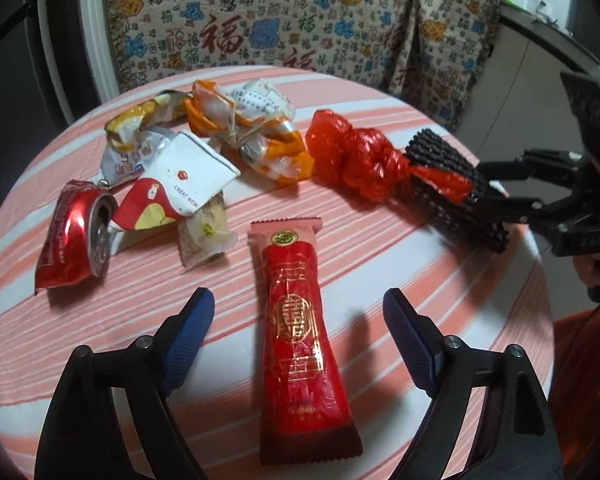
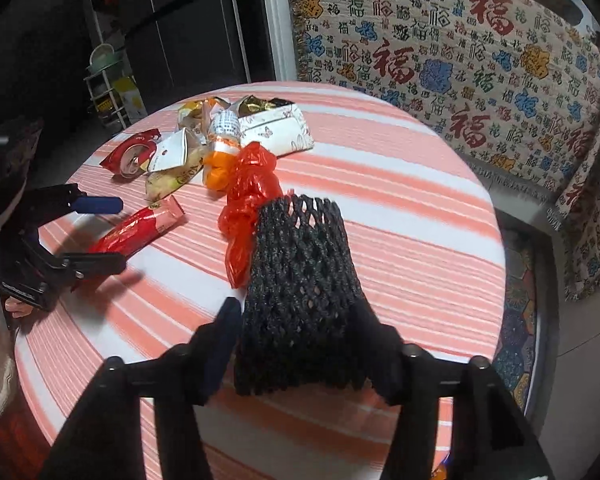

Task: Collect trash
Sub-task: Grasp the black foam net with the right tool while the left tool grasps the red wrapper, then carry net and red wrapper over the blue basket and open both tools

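Striped pink tabletop (image 1: 380, 240) is littered with uncollected wrappers; left tool (image 1: 298, 320) gapes over a red sachet (image 1: 300, 340), right tool (image 2: 296, 344) straddles black foam netting (image 2: 300, 280), grip uncertain.

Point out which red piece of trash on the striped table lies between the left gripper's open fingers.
The long red snack wrapper with gold print; the crushed red can and knotted red plastic bag lie farther off.
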Demonstrator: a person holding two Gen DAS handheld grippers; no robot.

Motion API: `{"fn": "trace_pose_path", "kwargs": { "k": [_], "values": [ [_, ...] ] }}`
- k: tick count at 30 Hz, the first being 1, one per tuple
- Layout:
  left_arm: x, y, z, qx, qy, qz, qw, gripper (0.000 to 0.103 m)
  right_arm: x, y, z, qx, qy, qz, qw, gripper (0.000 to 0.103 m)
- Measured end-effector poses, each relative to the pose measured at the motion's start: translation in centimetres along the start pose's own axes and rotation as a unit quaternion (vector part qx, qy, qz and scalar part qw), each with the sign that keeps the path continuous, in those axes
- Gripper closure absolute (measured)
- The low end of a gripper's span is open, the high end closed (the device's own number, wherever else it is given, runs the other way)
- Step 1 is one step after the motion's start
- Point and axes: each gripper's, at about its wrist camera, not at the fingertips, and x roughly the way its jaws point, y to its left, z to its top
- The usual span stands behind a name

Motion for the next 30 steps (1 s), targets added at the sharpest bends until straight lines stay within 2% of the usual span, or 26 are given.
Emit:
{"fn": "trace_pose_path", "kwargs": {
  "k": [2, 3, 4, 5, 6, 7, 8, 12, 13, 18, 23, 27, 30],
  "values": [
    [0.3, -0.3, -0.2, 0.008, 0.007, 0.002, 0.9999, 0.028, -0.1, 0.0, 0.4, -0.003, -0.003, 0.003, 1.000, 0.042],
    [0.4, -0.5, -0.3, 0.012, 0.010, 0.004, 0.9999, 0.035, 0.1, 0.0, 0.5, -0.006, -0.003, 0.000, 1.000, 0.041],
    [0.4, -0.7, -0.5, 0.016, 0.013, 0.005, 0.9998, 0.050, 0.3, 0.0, 0.5, -0.009, 0.000, -0.006, 1.000, 0.041],
    [0.5, -0.9, -0.6, 0.021, 0.014, 0.010, 0.9996, 0.059, 0.6, 0.0, 0.5, -0.011, 0.006, -0.010, 1.000, 0.042],
    [0.4, -1.0, -0.6, 0.028, 0.011, 0.020, 0.9994, 0.073, 1.3, -0.1, 0.4, -0.009, 0.022, -0.009, 1.000, 0.051],
    [0.3, -1.1, -0.6, 0.031, 0.010, 0.022, 0.9992, 0.082, 1.7, -0.3, 0.4, -0.001, 0.029, -0.007, 1.000, 0.091],
    [0.1, -1.0, -0.6, 0.025, 0.008, 0.015, 0.9995, 0.083, 1.8, -0.4, 0.3, 0.008, 0.034, -0.003, 0.999, 0.097],
    [-0.1, -0.1, -1.3, -0.018, -0.010, -0.002, 0.9998, 0.085, 1.8, -1.4, -0.4, 0.055, 0.028, 0.002, 0.998, 0.097],
    [-0.1, -0.2, -1.3, -0.020, -0.013, 0.001, 0.9997, 0.085, 2.2, -1.6, -0.9, 0.067, 0.033, -0.002, 0.997, 0.097],
    [-0.2, -0.3, -1.3, -0.037, -0.030, 0.014, 0.9988, 0.088, 1.8, -1.1, -1.7, 0.087, 0.001, -0.020, 0.996, 0.097],
    [-1.5, -1.1, -1.3, -0.032, -0.052, 0.013, 0.9981, 0.090, -0.7, -1.0, -1.3, 0.101, -0.044, -0.010, 0.994, 0.097],
    [-1.8, -1.3, -1.4, -0.046, -0.055, 0.002, 0.9974, 0.091, -1.1, -2.1, -2.2, 0.125, -0.037, -0.011, 0.991, 0.097],
    [-2.6, -2.1, -1.2, -0.050, -0.068, -0.011, 0.9963, 0.091, -2.2, -2.8, -2.4, 0.138, -0.051, -0.013, 0.989, 0.097]
  ]
}}
